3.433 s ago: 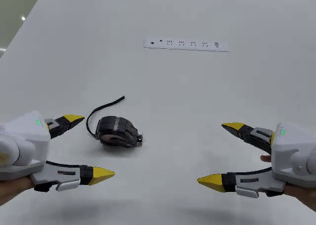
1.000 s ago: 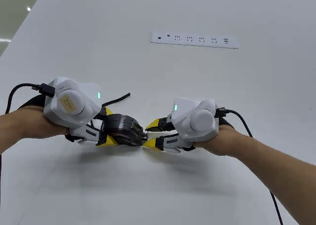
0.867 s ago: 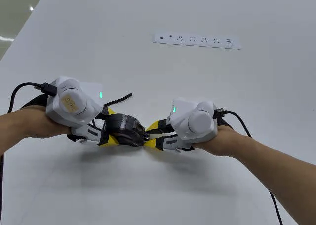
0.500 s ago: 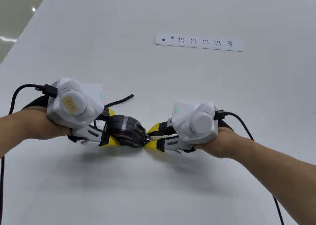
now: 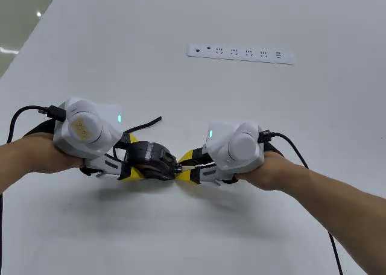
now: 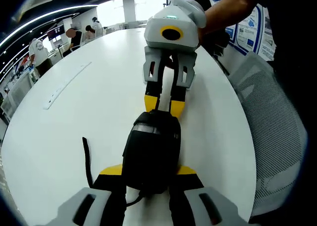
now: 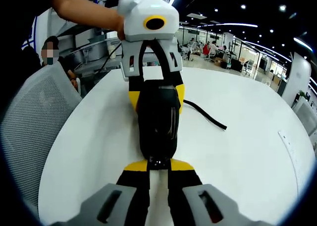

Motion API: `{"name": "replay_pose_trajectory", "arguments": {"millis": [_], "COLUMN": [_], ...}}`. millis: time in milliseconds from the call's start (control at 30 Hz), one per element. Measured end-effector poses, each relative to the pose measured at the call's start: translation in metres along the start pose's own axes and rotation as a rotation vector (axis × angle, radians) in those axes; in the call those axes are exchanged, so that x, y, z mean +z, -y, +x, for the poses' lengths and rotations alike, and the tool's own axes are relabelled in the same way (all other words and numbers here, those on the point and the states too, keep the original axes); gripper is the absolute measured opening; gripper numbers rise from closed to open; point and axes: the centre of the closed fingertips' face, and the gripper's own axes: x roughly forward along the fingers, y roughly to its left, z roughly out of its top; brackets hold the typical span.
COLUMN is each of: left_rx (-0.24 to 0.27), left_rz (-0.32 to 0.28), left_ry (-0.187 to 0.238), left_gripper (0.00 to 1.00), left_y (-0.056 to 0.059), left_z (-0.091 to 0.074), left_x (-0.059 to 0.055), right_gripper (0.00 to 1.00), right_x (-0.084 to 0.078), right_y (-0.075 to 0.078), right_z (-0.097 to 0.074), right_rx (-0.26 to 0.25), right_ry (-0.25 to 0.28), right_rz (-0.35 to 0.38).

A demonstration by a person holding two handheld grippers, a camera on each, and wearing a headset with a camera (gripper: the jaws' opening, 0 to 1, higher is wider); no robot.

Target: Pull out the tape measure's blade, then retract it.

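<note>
Now, left hand-held gripper (image 5: 132,157): I see it clamping the case's sides.
tape measure (image 5: 152,160): on the table (image 5: 199,94), long axis left-right, mouth facing right.
right hand-held gripper (image 5: 183,166): pinching that mouth end; hook hidden between tips.

Grips a white, yellow-tipped hand-held gripper in each hand, bare forearms angled inward so the two meet nose to nose. Clamps the left hand-held gripper (image 5: 135,157) (image 6: 148,170) (image 7: 156,97) across the sides of the black, rounded tape measure case (image 5: 151,160) (image 6: 151,151) (image 7: 157,117). Pinches the right hand-held gripper (image 5: 181,166) (image 6: 164,106) (image 7: 158,165) almost closed on the small dark end tab (image 7: 157,162) at the case's front. Holds both wrists low, left hand (image 5: 43,151) and right hand (image 5: 266,169) wrapped round the housings.
</note>
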Motion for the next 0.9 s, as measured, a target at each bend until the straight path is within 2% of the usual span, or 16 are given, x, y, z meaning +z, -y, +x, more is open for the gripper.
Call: {"name": "replay_pose_trajectory", "arguments": {"millis": [900], "left_rx": [-0.002], "left_rz": [-0.008], "left_ry": [-0.002], "left_gripper": [0.3], "left_y": [0.001], "left_z": [0.0003], "left_x": [-0.0006], "right_gripper": [0.11], "right_x": [-0.0032], "right_y": [-0.0005], "right_z": [-0.0053], "right_rx": [0.009], "right_ry": [-0.008], "right_rz": [-0.033]}}
